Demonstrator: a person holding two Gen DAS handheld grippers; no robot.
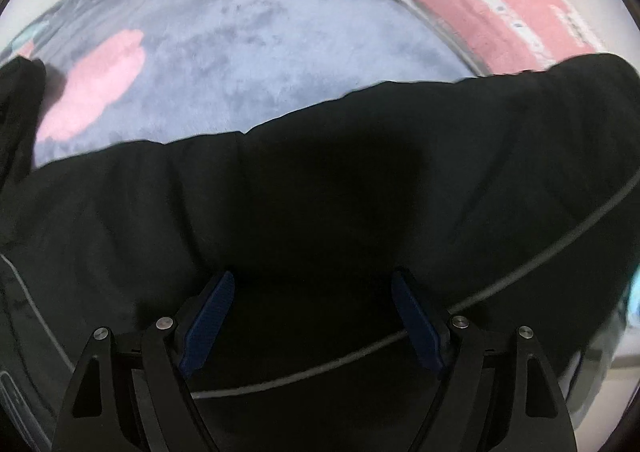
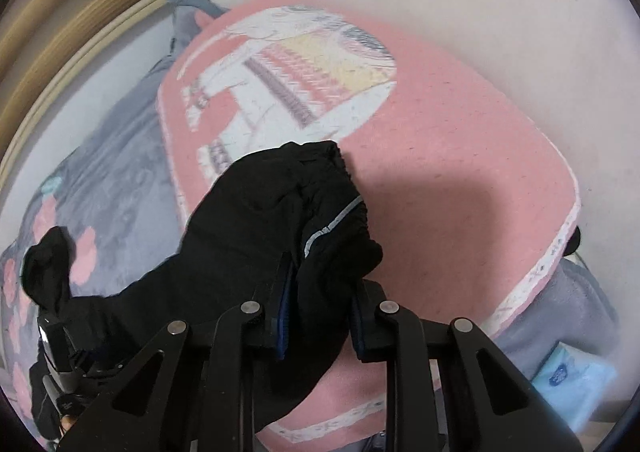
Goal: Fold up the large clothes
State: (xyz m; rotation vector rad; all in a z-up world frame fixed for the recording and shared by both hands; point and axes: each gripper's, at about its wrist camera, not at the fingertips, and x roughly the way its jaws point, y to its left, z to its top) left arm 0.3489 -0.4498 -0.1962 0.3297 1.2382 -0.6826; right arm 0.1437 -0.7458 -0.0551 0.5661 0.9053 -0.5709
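Bunched black padded garment (image 2: 256, 236) draped over the grey plush bed blanket (image 1: 248, 44) and pink patterned blanket (image 2: 440, 180), pinched in the closed right claw (image 2: 320, 308), left claw (image 1: 312, 316) spread wide holding nothing: likely to sag or slip from one-sided grip

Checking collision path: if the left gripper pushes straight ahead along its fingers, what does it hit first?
Most likely the black garment: it fills the view directly ahead of the open left gripper, between and beyond its blue pads. The grey-blue blanket lies past the fabric's edge. Depth is unclear.
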